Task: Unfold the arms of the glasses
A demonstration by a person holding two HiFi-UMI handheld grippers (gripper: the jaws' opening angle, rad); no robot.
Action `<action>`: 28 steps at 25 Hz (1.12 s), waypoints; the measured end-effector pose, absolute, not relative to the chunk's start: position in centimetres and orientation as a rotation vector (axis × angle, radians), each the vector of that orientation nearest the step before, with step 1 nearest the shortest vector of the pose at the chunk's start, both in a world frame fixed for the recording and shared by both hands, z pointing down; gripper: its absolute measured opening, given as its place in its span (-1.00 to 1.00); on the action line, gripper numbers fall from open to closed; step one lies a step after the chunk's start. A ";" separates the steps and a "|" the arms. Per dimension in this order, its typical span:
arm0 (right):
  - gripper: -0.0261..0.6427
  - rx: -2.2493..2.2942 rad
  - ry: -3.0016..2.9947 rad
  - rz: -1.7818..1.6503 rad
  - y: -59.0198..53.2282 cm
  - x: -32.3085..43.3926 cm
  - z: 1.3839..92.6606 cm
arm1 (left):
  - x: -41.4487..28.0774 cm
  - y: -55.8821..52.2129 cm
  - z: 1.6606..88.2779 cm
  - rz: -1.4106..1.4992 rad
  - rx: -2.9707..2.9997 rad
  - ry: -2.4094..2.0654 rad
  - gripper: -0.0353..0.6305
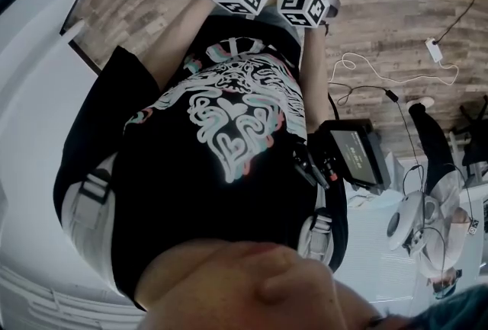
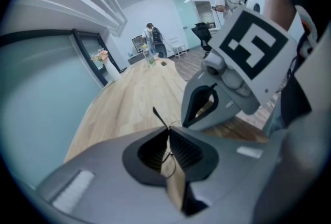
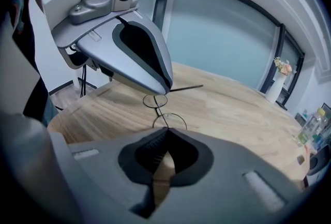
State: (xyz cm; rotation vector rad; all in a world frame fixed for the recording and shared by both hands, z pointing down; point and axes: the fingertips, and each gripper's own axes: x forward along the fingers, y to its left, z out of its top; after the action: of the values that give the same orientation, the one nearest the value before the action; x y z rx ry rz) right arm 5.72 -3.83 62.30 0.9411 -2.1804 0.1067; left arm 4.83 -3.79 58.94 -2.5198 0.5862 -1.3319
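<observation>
Glasses (image 3: 161, 112) held in mid-air, gripped at both ends. Nearest, right gripper (image 3: 165, 132) pinched tight on the near rim's edge. Frame's long axis straight ahead from tool to tool, round rims between. Next, left gripper (image 2: 168, 131) clamped on the far end, one thin arm (image 3: 186, 87) jutting sideways past it. Beyond, wooden table (image 3: 232, 109). Probably other arm next.
</observation>
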 end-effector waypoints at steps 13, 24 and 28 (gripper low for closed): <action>-0.93 0.946 -2.175 0.101 -4.1 6.0 63.0 | 3.9 -5.8 57.4 -1.280 -2.418 0.768 -0.88; -0.93 0.934 -2.182 0.092 -4.1 5.3 63.0 | 1.2 -8.2 57.5 -1.327 -2.389 0.856 -0.86; -0.93 0.928 -2.183 0.086 -3.9 5.0 63.0 | 1.4 -8.8 57.3 -1.331 -2.407 0.869 -0.86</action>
State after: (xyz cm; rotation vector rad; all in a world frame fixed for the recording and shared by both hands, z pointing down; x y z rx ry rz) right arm 4.98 -3.90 63.01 0.9276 -2.1827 0.0862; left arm 1.38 -8.80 57.29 -2.4066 0.8694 -1.3312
